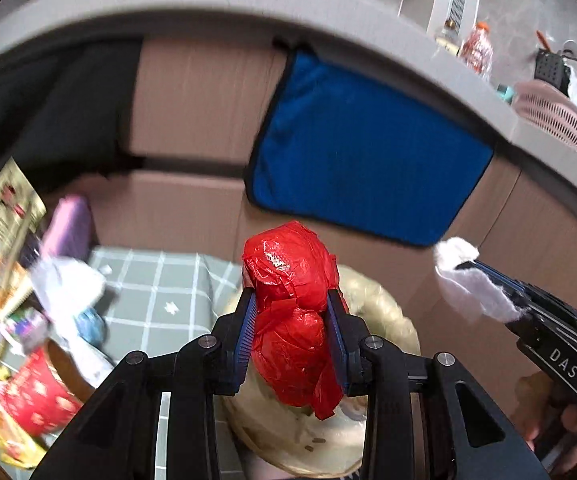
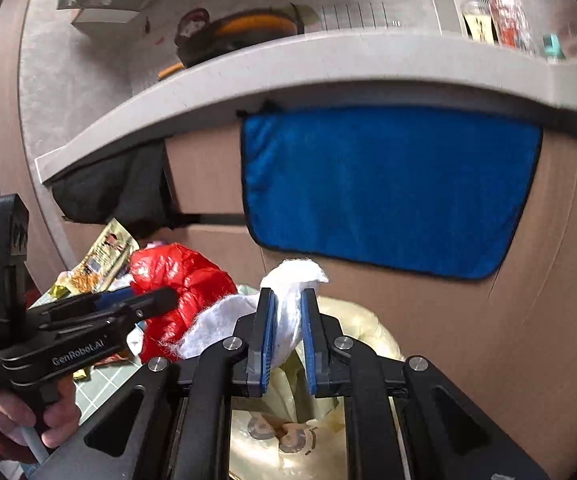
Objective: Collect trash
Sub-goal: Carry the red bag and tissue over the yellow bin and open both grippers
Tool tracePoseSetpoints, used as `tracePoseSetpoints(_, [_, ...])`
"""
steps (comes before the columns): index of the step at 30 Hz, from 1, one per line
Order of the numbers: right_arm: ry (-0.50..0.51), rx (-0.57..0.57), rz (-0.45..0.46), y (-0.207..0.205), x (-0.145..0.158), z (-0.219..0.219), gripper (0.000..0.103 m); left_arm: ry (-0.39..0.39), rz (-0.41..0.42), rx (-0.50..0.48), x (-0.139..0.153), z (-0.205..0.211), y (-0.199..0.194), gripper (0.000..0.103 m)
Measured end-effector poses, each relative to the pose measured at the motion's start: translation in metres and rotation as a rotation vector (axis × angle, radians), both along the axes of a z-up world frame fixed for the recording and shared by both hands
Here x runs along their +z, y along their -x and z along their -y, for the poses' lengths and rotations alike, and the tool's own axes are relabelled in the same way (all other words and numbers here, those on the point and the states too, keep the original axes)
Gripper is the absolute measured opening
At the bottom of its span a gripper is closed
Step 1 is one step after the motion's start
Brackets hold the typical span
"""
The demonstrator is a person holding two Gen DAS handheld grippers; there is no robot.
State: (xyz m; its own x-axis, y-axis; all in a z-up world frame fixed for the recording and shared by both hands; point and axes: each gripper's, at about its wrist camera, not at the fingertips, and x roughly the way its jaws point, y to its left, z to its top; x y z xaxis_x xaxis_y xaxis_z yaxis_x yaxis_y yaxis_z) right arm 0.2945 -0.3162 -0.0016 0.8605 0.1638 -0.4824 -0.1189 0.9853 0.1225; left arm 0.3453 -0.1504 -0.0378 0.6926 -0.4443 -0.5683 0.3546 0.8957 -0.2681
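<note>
My left gripper (image 1: pixel 291 300) is shut on a crumpled red plastic bag (image 1: pixel 292 304) and holds it above the open mouth of a bin lined with a pale yellow bag (image 1: pixel 384 320). My right gripper (image 2: pixel 288 300) is shut on a white tissue wad (image 2: pixel 288 316) and holds it over the same bin liner (image 2: pixel 360 332). In the left wrist view the right gripper (image 1: pixel 464 268) with the tissue (image 1: pixel 468 284) is at the right. In the right wrist view the left gripper (image 2: pixel 156 296) with the red bag (image 2: pixel 184 280) is at the left.
A low table with a green checked cloth (image 1: pixel 156 280) at the left holds snack wrappers (image 1: pixel 4 224), a red cup (image 1: pixel 40 396) and white paper (image 1: pixel 68 288). A blue towel (image 1: pixel 360 152) hangs on the cabinet front under a grey counter (image 1: pixel 328 12). A pink basket (image 1: pixel 556 116) sits on the counter.
</note>
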Motion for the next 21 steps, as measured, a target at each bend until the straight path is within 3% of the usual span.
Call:
tracePoseSetpoints(8, [-0.035, -0.022, -0.064, -0.017, -0.027, 0.012, 0.013, 0.020, -0.226, -0.052, -0.053, 0.019, -0.036, 0.035])
tracePoseSetpoints(15, [-0.037, -0.036, -0.112, -0.029, -0.043, 0.016, 0.013, -0.081, -0.326, -0.112, -0.092, 0.047, -0.051, 0.036])
tracePoseSetpoints(18, [-0.041, -0.045, -0.136, -0.034, -0.051, 0.019, 0.013, -0.039, -0.353, -0.112, -0.097, 0.041, -0.052, 0.038])
tracePoseSetpoints(21, [-0.057, -0.044, -0.159, -0.039, -0.059, 0.021, 0.014, 0.032, -0.334, -0.121, -0.089, 0.027, -0.047, 0.048])
